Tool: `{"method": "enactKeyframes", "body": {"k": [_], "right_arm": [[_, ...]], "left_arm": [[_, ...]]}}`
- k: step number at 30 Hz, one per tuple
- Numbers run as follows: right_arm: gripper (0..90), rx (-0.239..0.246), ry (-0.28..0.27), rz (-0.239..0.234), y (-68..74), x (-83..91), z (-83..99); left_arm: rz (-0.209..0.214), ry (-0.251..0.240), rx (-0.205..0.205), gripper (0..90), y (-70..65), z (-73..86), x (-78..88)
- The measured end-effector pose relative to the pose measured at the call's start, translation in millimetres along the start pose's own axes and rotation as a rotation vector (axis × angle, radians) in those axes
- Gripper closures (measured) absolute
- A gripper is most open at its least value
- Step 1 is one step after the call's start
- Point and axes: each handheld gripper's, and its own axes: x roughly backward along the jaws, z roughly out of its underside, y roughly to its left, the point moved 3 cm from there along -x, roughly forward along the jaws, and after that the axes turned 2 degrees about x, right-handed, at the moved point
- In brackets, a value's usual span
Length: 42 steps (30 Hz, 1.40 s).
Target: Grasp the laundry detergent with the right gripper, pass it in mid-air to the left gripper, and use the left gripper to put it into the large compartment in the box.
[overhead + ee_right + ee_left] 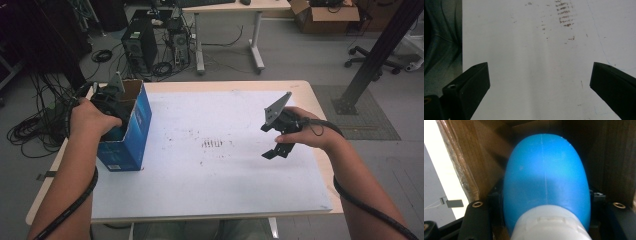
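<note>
left gripper [111, 102] jaws pinch a blue bottle [546, 182] inside the blue carton [131, 131]; right gripper [539, 82] jaws spread, empty, over the white tabletop [215, 170].

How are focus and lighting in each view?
High view: sharp, evenly lit. Left gripper view: blue bottle fills the frame, soft, its top shaded inside the dim box. Right gripper view: jaws blurred, white sheet bright, stains readable.

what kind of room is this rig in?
Most likely a lab or workshop, not a home: a desktop tower sits on the bare floor among loose cables, with a white-topped work table and a cardboard box by a desk.
</note>
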Motion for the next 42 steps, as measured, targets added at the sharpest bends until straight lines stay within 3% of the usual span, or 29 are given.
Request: {"method": "enactKeyframes", "body": {"k": [12,26,35,42], "right_arm": [[2.7,-0.006,-0.007,-0.002,0.1,-1.9,3.8],[2.7,-0.011,-0.015,-0.005,0.1,-4.0,6.3],[2.7,-0.006,-0.02,-0.001,0.6,-2.6,6.8],[2.7,-0.006,-0.027,0.002,0.8,-1.8,6.4]], "left_arm": [[0.015,-0.008,-0.003,35.3,-2.4,-0.1,-0.1],[-0.005,-0.01,0.009,31.3,-5.2,-0.1,5.0],[-0.021,-0.017,0.018,28.0,-5.3,2.8,16.1],[-0.024,-0.051,0.027,24.2,-6.9,5.7,30.7]]}}
